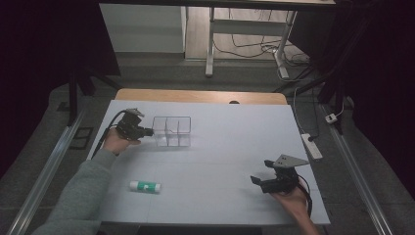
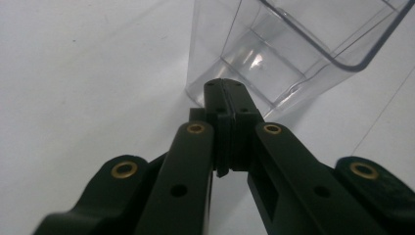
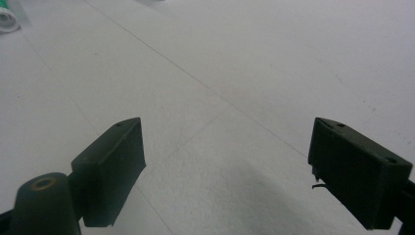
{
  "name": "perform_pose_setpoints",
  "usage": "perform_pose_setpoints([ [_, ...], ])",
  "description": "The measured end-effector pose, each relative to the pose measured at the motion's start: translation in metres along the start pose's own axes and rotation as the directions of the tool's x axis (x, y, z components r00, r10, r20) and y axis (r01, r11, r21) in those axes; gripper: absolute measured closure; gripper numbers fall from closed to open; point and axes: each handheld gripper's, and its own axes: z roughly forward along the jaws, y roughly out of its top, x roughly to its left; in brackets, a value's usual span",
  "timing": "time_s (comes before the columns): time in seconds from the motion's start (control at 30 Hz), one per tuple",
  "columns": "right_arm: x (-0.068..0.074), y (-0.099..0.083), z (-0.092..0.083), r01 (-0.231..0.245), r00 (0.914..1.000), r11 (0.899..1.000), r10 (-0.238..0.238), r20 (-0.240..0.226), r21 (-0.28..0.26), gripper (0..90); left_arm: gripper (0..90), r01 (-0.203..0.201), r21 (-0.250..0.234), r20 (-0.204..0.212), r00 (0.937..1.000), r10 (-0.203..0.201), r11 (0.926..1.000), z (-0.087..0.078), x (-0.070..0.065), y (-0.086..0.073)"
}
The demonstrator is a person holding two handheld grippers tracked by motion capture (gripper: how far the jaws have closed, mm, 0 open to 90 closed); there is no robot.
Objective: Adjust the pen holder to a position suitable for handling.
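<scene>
High view: left hand-held gripper [image 1: 147, 131], jaws clenched on nothing, is pressing against the left wall of the clear divided box [image 1: 172, 131] on the table [image 1: 235, 147], while the right hand-held gripper [image 1: 259, 182] is idling released, well apart.

The right tongs [image 3: 227, 171] gape wide over the white table [image 3: 254, 73], glue stick [image 3: 7, 17] far off.

Black left gripper [image 2: 226, 93] with brass screws; grey sleeve [image 1: 80, 196].
</scene>
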Motion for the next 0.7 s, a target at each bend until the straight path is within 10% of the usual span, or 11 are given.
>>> perform_pose_setpoints([
  [0.7, 0.001, 0.0, 0.0, 0.004, 1.0, 1.0, -0.004, -0.001, -0.001, 13.2, 88.7, -0.057, 0.012, 0.049, 0.9972, 0.056, 0.9983, 0.019, -0.025, 0.021],
])
